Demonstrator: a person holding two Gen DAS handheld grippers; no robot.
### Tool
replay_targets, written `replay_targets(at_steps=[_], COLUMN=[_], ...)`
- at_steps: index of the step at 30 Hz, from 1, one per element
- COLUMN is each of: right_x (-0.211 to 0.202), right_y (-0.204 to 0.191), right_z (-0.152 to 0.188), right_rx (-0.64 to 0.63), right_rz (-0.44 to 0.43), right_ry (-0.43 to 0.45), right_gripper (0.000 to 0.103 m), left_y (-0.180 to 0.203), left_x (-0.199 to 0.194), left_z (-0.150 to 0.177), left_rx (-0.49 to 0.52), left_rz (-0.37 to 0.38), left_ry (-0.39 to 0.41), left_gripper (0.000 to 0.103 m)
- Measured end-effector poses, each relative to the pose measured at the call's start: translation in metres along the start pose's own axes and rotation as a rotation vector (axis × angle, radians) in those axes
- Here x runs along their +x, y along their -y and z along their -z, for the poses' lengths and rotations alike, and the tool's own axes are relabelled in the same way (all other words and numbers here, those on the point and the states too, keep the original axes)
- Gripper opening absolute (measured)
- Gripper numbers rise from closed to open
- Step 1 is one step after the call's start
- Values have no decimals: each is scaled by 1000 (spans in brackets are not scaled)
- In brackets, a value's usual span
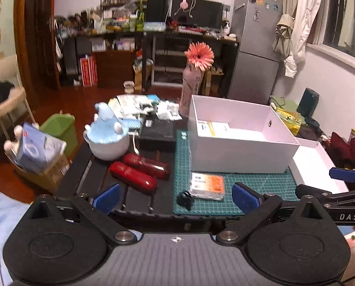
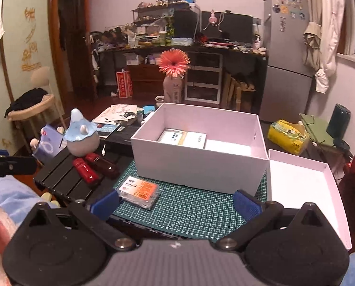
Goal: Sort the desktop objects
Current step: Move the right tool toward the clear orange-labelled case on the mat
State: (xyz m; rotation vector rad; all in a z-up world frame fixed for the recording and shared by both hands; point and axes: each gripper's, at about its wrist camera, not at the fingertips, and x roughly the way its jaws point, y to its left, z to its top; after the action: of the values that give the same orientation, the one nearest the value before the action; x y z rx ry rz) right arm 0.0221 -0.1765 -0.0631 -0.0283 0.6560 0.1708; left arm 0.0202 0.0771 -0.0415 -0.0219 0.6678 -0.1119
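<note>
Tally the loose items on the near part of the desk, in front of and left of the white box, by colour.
Red: 2, the cases lying side by side on the black slats.
Orange and clear: 1, the packet on the green mat.
Black: 1, the small clip, seen only from the left wrist.
Blue and white: 1, the figurine.
Total: 5

Two red cases (image 1: 139, 170), one white box (image 1: 242, 140), one lid (image 2: 304, 186).
</note>
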Motion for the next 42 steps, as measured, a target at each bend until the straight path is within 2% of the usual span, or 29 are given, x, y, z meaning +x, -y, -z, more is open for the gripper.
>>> replay_targets(at_steps=[4, 11, 17, 23, 28, 33, 37, 42], right_x=[6, 19, 44, 63, 71, 78, 84, 95], right_y=[2, 8, 15, 17, 15, -1, -8, -15], right_z=[-1, -6, -9, -14, -17, -17, -18, -19], right_rx=[-16, -4, 22, 33, 43, -68, -132, -240], right_rz=[0, -93, -186, -304, -329, -314, -348, -380], right_ry=[5, 9, -74, -126, -99, -87, -72, -51], right_gripper=[103, 103, 103, 103, 103, 103, 103, 103], left_y=[5, 11, 7, 4, -1, -12, -22, -25], left_x=[-5, -2, 0, -2, 1, 5, 9, 14], left_z=[1, 3, 5, 8, 8, 7, 7, 7], left_rx=[51, 113, 136, 153, 126, 47, -15, -30], left_rz=[-21, -73, -99, -48, -21, 25, 65, 111], left_ry=[33, 19, 18, 41, 50, 44, 19, -14], left_gripper=[103, 103, 103, 103, 103, 103, 103, 103])
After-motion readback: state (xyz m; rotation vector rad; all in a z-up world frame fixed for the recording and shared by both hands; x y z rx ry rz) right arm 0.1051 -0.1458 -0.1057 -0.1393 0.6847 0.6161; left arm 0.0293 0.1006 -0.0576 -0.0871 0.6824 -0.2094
